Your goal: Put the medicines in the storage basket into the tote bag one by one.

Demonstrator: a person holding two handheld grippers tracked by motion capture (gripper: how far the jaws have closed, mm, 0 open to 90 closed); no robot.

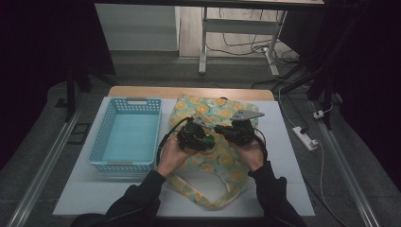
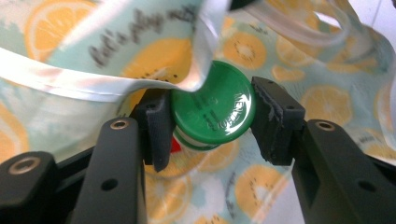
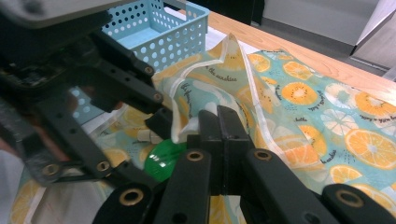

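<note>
A bag point(image 1: 226, 109) printed with orange and kiwi slices lies flat on the white table top. My left gripper point(image 2: 212, 119) is shut on a round green-capped container point(image 2: 215, 109) with a white and red label; its pads point(image 2: 156, 126) press on both sides of the cap. The container sits at the bag's mouth, and the white hem point(image 2: 93, 86) drapes over its top. My right gripper point(image 3: 218, 123) is shut on the bag's hem point(image 3: 180, 123) and holds that edge lifted. In the high view both grippers point(image 1: 208, 137) meet over the middle of the bag.
A light blue perforated basket point(image 1: 126, 105) stands left of the bag, with nothing in it. The bag's strap point(image 1: 208, 201) loops toward the near table edge. A wooden strip point(image 1: 189, 92) runs along the far edge. A power strip point(image 1: 305, 137) lies on the floor at right.
</note>
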